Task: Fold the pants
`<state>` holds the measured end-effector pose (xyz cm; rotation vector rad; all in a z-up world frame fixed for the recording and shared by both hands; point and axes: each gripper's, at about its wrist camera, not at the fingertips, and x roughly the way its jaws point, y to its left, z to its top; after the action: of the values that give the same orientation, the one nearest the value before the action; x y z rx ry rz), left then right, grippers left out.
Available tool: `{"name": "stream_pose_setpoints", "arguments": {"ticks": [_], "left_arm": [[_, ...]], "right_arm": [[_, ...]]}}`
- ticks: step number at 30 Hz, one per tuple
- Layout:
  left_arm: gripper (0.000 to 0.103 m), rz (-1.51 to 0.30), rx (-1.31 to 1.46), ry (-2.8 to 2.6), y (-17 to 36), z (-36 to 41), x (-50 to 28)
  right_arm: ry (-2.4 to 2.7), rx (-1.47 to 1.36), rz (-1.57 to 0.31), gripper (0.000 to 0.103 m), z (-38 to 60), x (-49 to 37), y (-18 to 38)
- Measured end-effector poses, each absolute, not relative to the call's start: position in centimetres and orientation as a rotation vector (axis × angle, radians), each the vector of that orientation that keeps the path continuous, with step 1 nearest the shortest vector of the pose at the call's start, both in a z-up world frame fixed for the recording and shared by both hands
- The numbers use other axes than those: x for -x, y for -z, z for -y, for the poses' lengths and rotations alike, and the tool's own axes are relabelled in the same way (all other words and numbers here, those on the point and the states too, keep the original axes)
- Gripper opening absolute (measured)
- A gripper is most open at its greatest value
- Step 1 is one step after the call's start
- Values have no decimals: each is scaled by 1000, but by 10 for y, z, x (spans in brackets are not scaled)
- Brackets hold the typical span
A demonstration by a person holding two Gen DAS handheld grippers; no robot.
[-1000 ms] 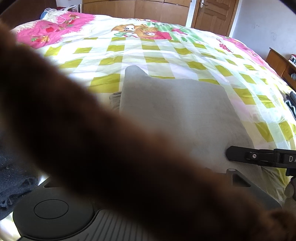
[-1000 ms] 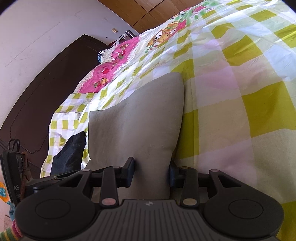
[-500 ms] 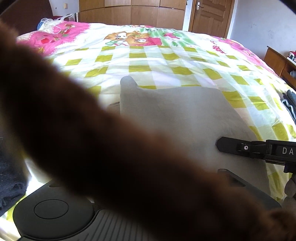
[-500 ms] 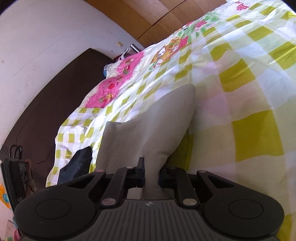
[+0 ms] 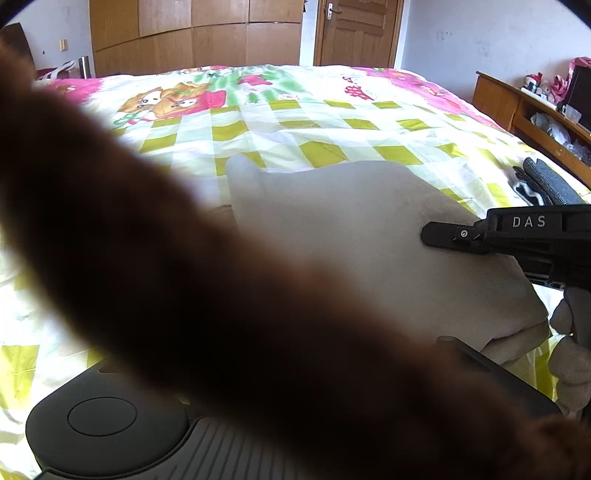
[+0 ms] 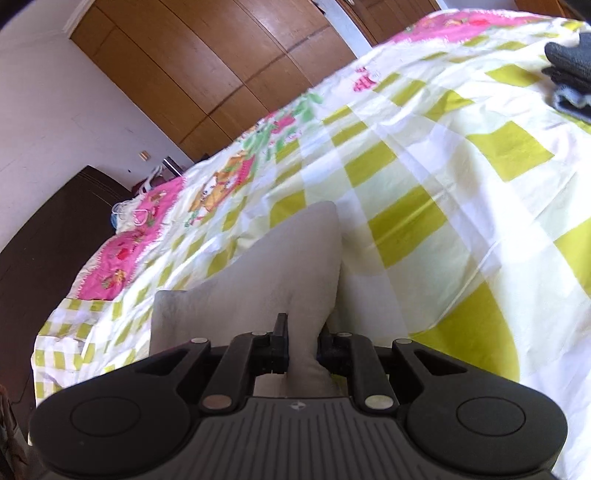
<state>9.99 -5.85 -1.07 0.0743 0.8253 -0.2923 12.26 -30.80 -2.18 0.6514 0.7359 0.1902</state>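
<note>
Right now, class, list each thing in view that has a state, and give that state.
Pants: folded flat on the bed, near end pinched and raised.
Right gripper: shut on the pants.
Left gripper: fingers hidden behind a brown blur.
Door: closed.
Dark clothes: stacked on the bed.

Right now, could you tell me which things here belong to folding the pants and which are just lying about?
In the job:
grey pants
right gripper, jaws shut on them

Lying about:
dark folded clothes
checked bedspread

"DAS" in white letters on black right gripper (image 5: pixel 436 234) body, seen from left wrist view.
</note>
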Motion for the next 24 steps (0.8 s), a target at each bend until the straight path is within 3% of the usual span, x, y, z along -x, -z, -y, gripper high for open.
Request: {"name": "stream_pose_setpoints", "arguments": {"ticks": [5,15,20,24], "left_arm": [[62,-819,-29,270,12,45,-93],[60,-725,-43,297,-4,31,-55],[66,-788,-72,293,15,29,-48],[67,-781,-11,301,15,16,-42]], "right_arm": [[-164,-520,-755,37,302,-96,18],[43,-347,-598,38,288,-40,-28],[-38,-315,-853,39,258,-44,0],[-9,-312,-850,39,255,-41,-5]]}}
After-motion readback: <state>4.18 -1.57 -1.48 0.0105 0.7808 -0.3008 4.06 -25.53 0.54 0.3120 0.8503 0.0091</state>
